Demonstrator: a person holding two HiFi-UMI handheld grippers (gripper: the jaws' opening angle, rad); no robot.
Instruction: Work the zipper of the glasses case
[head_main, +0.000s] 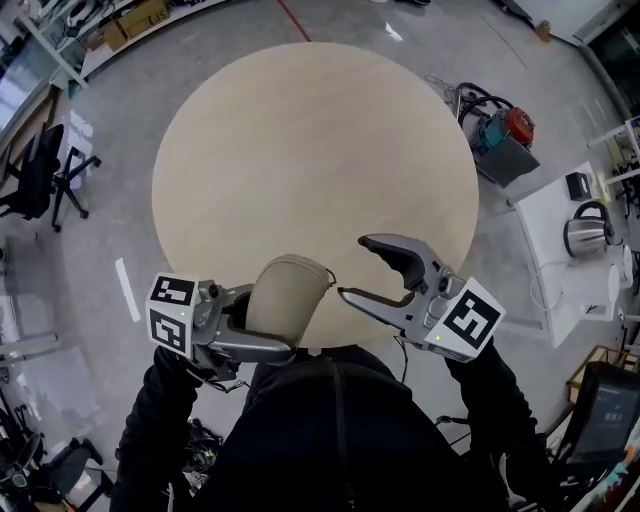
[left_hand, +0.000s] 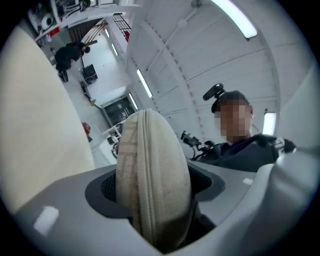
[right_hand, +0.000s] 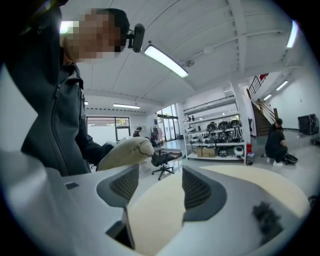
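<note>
In the head view, I see the round, pale wooden surface (head_main: 310, 150) from steeply above, and both tools are in front of the person's dark jacket, at the near edge. The left tongs (head_main: 262, 322) grip the beige, oval fabric glasses case (head_main: 290, 290), which is lifted off the surface and stands on its edge. The right tongs (head_main: 353, 267) are just beside the case, on its right, and are wide apart with nothing between them. I cannot tell here if their lower tip touches the case. On the grey floor there is a black office chair (head_main: 40, 175) at the left, and a metal kettle (head_main: 585, 230) stands on a white table at the right.

In the left gripper view, the left tongs (left_hand: 155, 192) are closed on the glasses case (left_hand: 160, 165). Both grey pads press on its sides. The zipper (left_hand: 145, 175) runs up along the middle of the case, and it looks closed. The surface (left_hand: 35, 125) fills the left side.

In the right gripper view, the right tongs (right_hand: 162, 187) stand open and empty. Only the surface (right_hand: 160, 215) shows between the pads. The glasses case (right_hand: 125, 152) is beyond the left pad, apart from it, before the person's dark sleeve (right_hand: 55, 125).
</note>
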